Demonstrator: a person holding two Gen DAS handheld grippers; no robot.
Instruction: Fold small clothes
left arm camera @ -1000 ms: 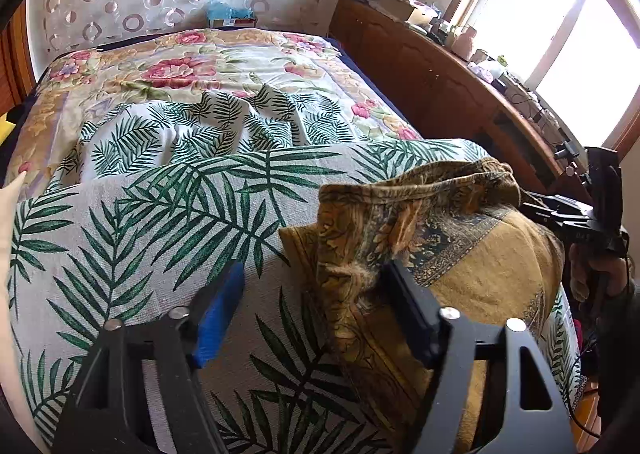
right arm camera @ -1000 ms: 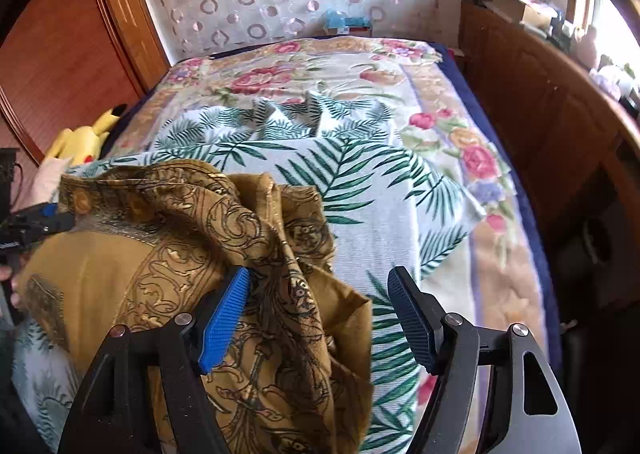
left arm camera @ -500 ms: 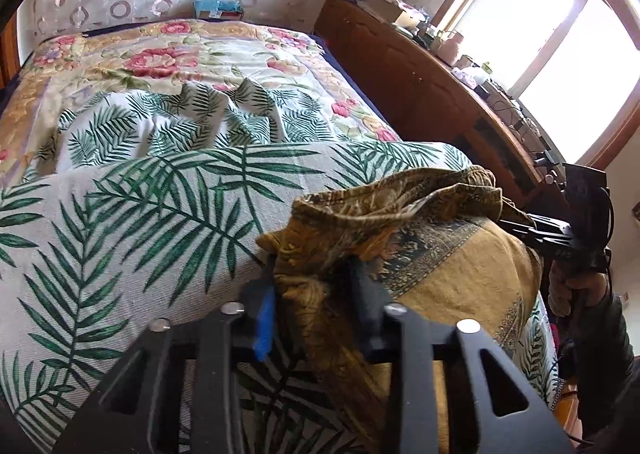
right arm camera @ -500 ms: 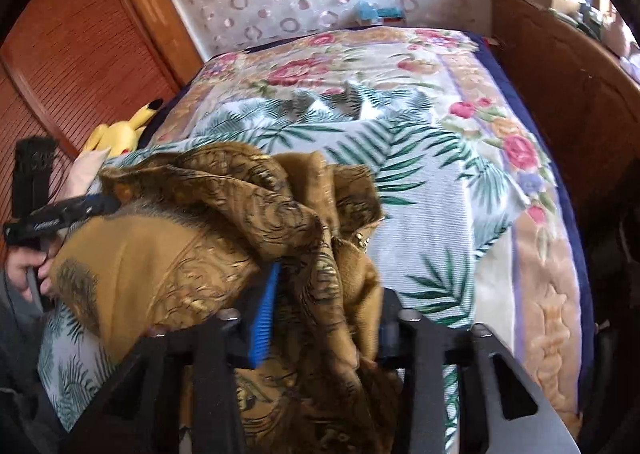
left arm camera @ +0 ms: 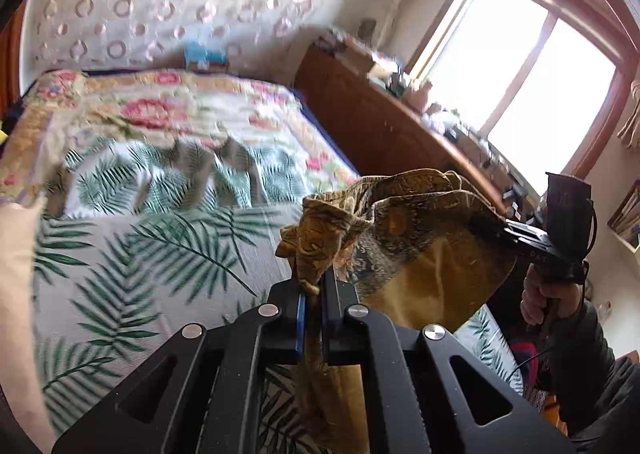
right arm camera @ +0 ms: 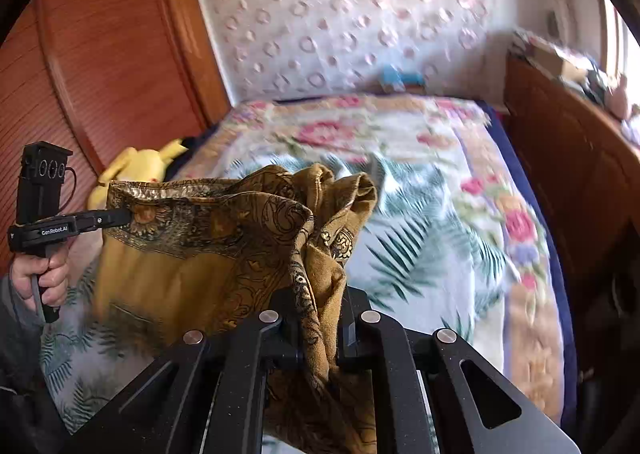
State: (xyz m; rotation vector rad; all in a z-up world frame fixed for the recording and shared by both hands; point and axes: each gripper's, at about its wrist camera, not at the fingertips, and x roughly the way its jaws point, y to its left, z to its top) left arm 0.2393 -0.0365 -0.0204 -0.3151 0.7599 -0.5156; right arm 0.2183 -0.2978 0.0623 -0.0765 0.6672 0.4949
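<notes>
A small mustard-yellow garment [left arm camera: 420,238] with a dark paisley border hangs stretched between my two grippers, lifted off the bed. My left gripper [left arm camera: 312,278] is closing its jaws on one bunched corner, pads pressed on the cloth. In the right wrist view the same garment [right arm camera: 192,254] spreads to the left, and my right gripper [right arm camera: 318,294] is closing its jaws on the opposite bunched corner. Each gripper shows in the other's view: the right gripper [left arm camera: 516,232] at the cloth's far edge, the left gripper [right arm camera: 124,215] likewise, each held by a hand.
A palm-leaf sheet [left arm camera: 140,254] covers the near bed, with a floral quilt [left arm camera: 160,109] beyond. A wooden cabinet [left arm camera: 380,125] with clutter runs along the right under a window [left arm camera: 540,85]. A yellow plush toy [right arm camera: 140,165] lies by the wooden wardrobe [right arm camera: 100,53].
Both grippers went from open around the garment's corners to closed on them. They then rose, lifting the garment off the bed and stretching it between them.
</notes>
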